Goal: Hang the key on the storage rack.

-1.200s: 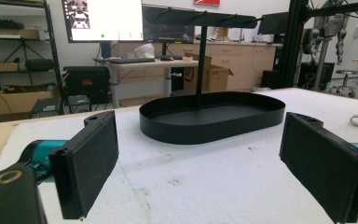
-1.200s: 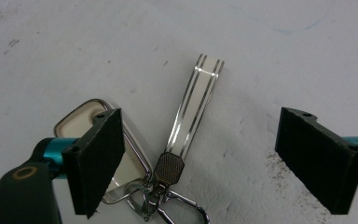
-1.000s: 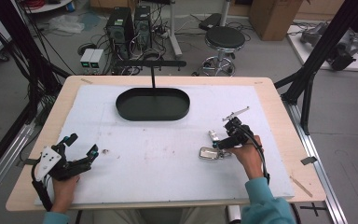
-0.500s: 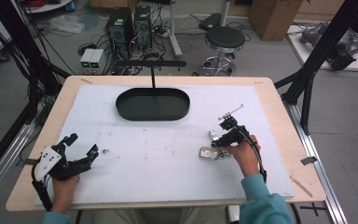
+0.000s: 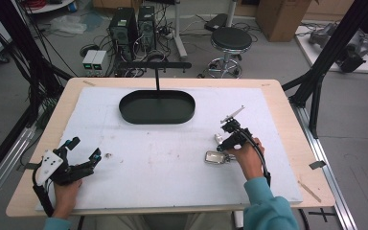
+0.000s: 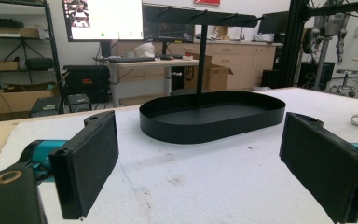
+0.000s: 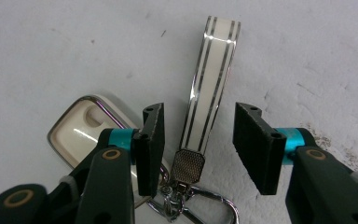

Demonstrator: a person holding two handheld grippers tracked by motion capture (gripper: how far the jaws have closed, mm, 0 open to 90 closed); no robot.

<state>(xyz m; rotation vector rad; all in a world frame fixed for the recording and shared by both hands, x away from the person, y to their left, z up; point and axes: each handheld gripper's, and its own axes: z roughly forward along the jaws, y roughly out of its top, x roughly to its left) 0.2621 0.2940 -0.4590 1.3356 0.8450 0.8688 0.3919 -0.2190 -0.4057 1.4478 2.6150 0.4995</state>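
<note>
A keychain lies on the white mat at the right: a cream key fob (image 5: 214,157) (image 7: 77,126) with a chrome rim, a cream strap (image 7: 212,79) with silver stripes, and a metal clasp (image 7: 186,203). My right gripper (image 5: 222,143) (image 7: 200,112) points down over it. Its jaws have just been closing and stand either side of the strap, with a gap at each pad. At the front left my left gripper (image 5: 85,147) (image 6: 200,140) rests wide open with nothing between its pads (image 6: 91,158).
A black oval tray (image 5: 124,112) (image 6: 168,128) with a T-shaped stand (image 5: 157,72) sits at the back middle of the mat. The wooden table edge (image 5: 287,120) runs round the mat. A small speck (image 5: 108,155) lies near the left gripper.
The right gripper has shifted slightly up and left over the keychain. The left gripper has stayed where it was.
</note>
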